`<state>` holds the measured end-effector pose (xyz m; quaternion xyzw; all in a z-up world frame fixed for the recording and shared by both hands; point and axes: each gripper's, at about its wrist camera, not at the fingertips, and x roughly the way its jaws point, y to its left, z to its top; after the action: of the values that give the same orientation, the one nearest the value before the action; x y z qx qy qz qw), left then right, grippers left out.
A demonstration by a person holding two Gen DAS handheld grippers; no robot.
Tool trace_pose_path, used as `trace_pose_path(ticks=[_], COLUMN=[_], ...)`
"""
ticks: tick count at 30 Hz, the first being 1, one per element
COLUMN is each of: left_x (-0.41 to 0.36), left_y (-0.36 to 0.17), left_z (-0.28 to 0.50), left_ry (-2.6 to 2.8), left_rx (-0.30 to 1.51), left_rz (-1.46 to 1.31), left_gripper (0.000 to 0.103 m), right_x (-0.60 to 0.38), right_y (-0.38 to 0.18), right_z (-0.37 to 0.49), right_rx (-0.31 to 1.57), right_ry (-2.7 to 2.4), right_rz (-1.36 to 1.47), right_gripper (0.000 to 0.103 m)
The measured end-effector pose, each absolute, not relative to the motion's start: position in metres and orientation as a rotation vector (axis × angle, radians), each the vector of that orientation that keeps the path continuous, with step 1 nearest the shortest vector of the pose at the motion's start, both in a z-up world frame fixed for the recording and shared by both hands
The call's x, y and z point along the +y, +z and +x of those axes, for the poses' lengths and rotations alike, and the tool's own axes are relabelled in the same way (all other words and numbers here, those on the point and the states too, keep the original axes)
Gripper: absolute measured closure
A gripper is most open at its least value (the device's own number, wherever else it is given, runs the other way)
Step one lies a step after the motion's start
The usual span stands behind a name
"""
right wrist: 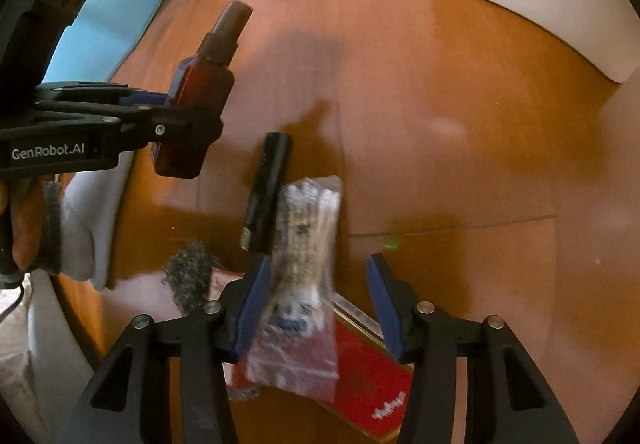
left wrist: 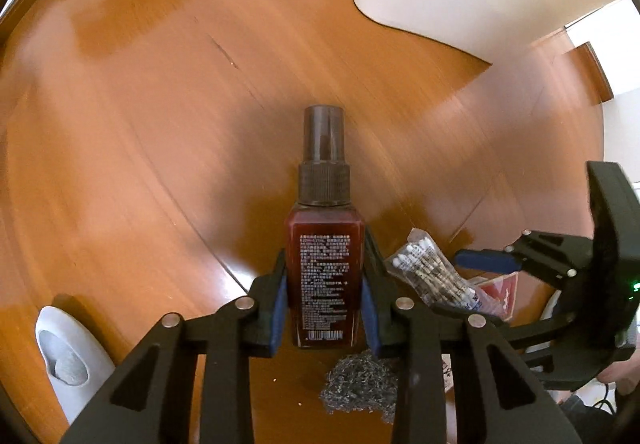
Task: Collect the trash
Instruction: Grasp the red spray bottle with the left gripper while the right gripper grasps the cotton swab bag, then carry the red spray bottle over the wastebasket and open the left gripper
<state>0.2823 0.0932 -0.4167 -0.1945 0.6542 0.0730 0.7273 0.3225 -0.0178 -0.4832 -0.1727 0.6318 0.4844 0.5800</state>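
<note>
Nearest: left gripper (left wrist: 324, 298) pinching rigid, smooth-sided brown spray bottle (left wrist: 324, 272) by flat body, clear of bench (left wrist: 140, 123). Beyond: right gripper (right wrist: 316, 308) spread around light, crinkly, slippery cotton-swab bag (right wrist: 300, 284); best pinched mid-bundle, not loose film.

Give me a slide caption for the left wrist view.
Left gripper clamps a brown spray bottle above the wooden table.
</note>
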Motion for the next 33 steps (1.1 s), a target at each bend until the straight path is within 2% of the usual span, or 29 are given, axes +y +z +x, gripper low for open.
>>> trace_pose_path(ticks=[3, 4, 5, 6, 10, 14, 17, 22, 25, 29, 33], left_x=[0.089, 0.095, 0.099, 0.098, 0.103, 0.113, 0.123, 0.132, 0.117, 0.085, 0.077], left_y=[-0.416, -0.405, -0.405, -0.402, -0.381, -0.343, -0.285, -0.157, -0.119, -0.125, -0.178], left_z=[0.279, 0.27, 0.273, 0.268, 0.27, 0.279, 0.29, 0.321, 0.365, 0.443, 0.497], left_ry=[0.153, 0.154, 0.157, 0.163, 0.204, 0.231, 0.259, 0.292, 0.205, 0.087, 0.117], left_rx=[1.437, 1.434, 1.431, 1.424, 1.377, 1.282, 1.144, 0.844, 0.808, 0.923, 1.125], left_rz=[-0.432, -0.431, -0.43, -0.431, -0.446, -0.484, -0.488, -0.451, -0.41, -0.365, -0.374], left_gripper=[0.073, 0.073, 0.073, 0.073, 0.073, 0.073, 0.073, 0.073, 0.073, 0.073, 0.073], right_x=[-0.007, -0.003, -0.003, -0.002, -0.006, -0.033, -0.056, -0.081, -0.089, -0.097, -0.111], right_y=[-0.486, -0.488, -0.49, -0.489, -0.477, -0.452, -0.433, -0.423, -0.427, -0.42, -0.417], right_z=[0.318, 0.316, 0.314, 0.313, 0.306, 0.321, 0.337, 0.351, 0.352, 0.356, 0.366], right_rx=[1.452, 1.442, 1.432, 1.422, 1.368, 1.331, 1.306, 1.291, 1.304, 1.281, 1.272], right_ry=[1.139, 1.131, 1.133, 1.141, 1.143, 1.123, 1.082, 0.997, 0.964, 0.963, 0.94], right_rz=[-0.423, -0.45, -0.474, -0.481, -0.461, -0.266, -0.132, -0.035, 0.015, 0.029, 0.059], right_gripper=[0.053, 0.06, 0.089, 0.091, 0.093, 0.093, 0.093, 0.093, 0.093, 0.093, 0.093])
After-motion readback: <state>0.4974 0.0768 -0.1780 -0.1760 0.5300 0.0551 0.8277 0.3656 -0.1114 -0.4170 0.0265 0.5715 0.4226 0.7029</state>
